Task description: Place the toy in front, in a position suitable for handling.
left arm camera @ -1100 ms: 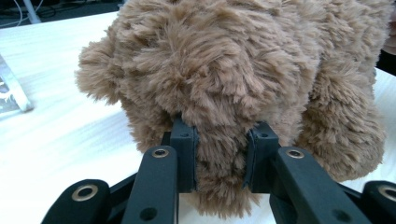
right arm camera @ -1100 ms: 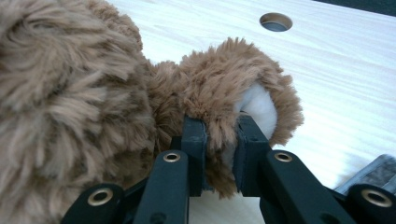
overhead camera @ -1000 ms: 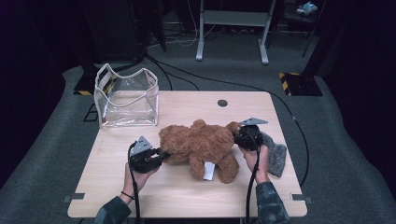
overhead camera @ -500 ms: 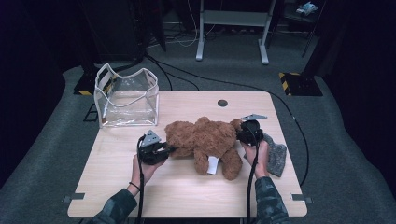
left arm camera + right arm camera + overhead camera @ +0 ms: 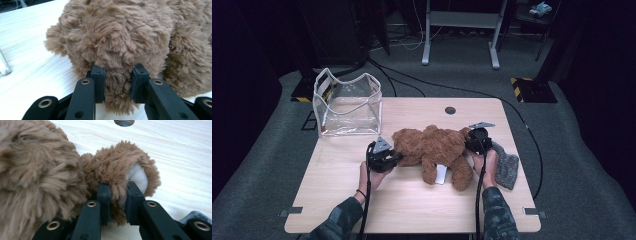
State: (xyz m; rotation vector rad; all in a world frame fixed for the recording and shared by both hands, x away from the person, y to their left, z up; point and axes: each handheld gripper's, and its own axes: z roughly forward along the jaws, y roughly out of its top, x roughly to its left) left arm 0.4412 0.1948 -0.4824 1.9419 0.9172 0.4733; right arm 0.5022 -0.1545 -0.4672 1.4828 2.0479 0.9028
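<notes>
Near the middle of the pale wooden table (image 5: 337, 200), toward its right edge, the high view shows a fluffy brown plush teddy bear (image 5: 434, 147) lying between the left gripper (image 5: 396, 159) and right gripper (image 5: 471, 142); a clear plastic bag (image 5: 346, 102) stands at the far left corner. In the left gripper view, the pads pinch a tuft of fur. In the right gripper view, the jaws clamp the bear's white-lined ear (image 5: 130, 176). The bear seems to be in mid-carry; next likely comes a lift toward the bag, keeping both grips firm.

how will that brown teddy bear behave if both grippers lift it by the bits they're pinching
The teddy bear is probably soft and floppy: the fur bunches between the left gripper and the right gripper, so its middle would likely sag. It looks light for its size. The long pile should resist slipping, and it seems unlikely to roll.
</notes>
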